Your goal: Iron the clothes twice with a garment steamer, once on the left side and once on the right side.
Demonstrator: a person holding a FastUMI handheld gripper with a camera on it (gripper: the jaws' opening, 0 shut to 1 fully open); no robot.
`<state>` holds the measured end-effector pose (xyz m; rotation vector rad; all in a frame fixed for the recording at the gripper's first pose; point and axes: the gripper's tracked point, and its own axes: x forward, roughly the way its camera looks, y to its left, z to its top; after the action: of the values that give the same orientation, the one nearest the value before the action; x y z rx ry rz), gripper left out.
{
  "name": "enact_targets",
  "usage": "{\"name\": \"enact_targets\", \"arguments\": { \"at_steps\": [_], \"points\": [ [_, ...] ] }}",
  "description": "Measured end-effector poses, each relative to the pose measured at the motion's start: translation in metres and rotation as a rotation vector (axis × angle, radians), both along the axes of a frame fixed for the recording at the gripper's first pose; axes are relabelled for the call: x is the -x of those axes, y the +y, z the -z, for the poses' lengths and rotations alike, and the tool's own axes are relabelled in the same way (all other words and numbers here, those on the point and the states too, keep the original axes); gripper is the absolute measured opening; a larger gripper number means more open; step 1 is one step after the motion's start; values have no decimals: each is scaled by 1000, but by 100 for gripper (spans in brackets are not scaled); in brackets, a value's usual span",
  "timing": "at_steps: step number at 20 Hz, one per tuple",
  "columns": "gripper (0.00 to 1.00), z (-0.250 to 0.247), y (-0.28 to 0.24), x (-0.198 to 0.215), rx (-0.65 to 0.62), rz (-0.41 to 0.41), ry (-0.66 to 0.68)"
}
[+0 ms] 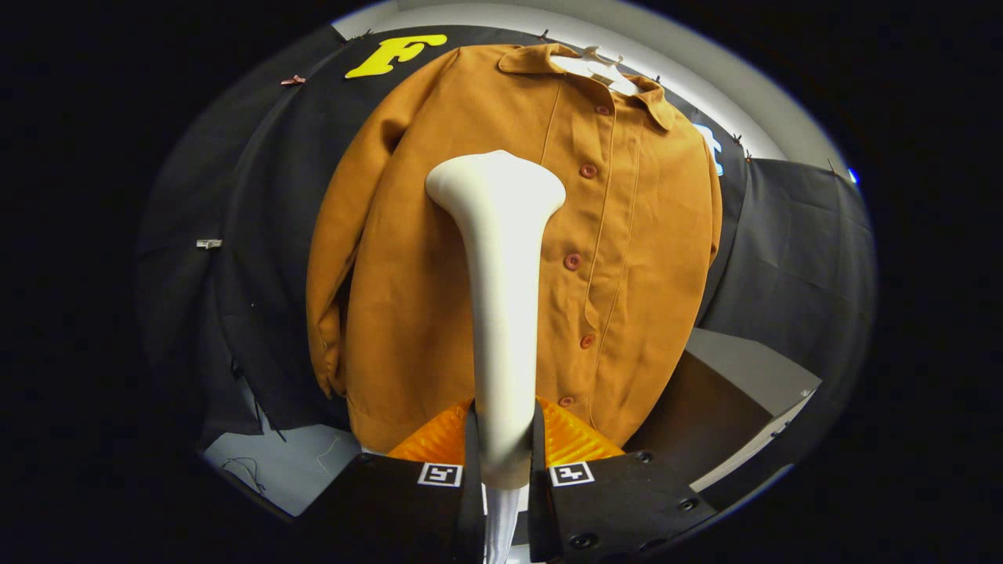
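Black booth wall behind; mustard button-up shirt [439, 313] hangs on white hanger [597, 69]. Your gripper [504, 450] clamps white garment steamer [501, 298] handle, head up against shirt's left panel beside button placket.

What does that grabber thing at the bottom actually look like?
The gripper has two flat black blocks, each carrying a small white square with a black pattern and round screw holes near the edge. Thin dark fingers run forward from them, backed by ribbed, translucent orange plastic.

Black cloth wall [791, 235] drapes the booth, pinned by small clips [208, 244]; a grey box-shaped block [744, 368] stands low beside it, under a pale grey ceiling band [705, 70].
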<state>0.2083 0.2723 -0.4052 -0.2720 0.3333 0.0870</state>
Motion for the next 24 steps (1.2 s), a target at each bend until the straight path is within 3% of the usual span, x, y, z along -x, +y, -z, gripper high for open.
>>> {"name": "enact_targets", "arguments": {
  "at_steps": [9,17,24],
  "points": [
    [26,33,-16,32,-21,2,103],
    [26,-4,-22,61,-67,-37,69],
    [26,-47,-41,80,-104,-19,28]
  ]
}}
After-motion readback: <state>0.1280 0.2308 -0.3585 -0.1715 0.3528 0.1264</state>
